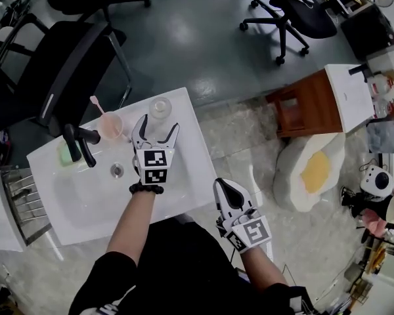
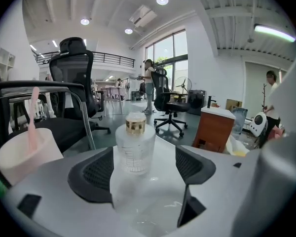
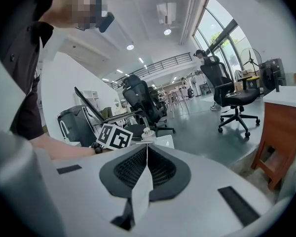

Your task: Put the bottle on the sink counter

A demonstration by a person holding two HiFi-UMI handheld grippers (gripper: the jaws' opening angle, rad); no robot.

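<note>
L gripper (image 1: 157, 126) jaws wide, nothing pinched; bottle (image 2: 134, 149) stands upright on the sink counter (image 1: 184, 159) just ahead of the tips, apparently clear of both pads. Best exit IMO: pull straight back, no roll, so neither pad clips it. Pink cup (image 1: 110, 125) sits just left. R gripper (image 3: 144, 152) is closed & empty.

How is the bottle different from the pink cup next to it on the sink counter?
The bottle is clear and closed with a gold cap; the cup is pale pink, open on top, and holds a pink stick. The bottle stands just ahead of the open left gripper; the cup stands aside, nearer the faucet. Both stand upright on the white sink counter.
</note>
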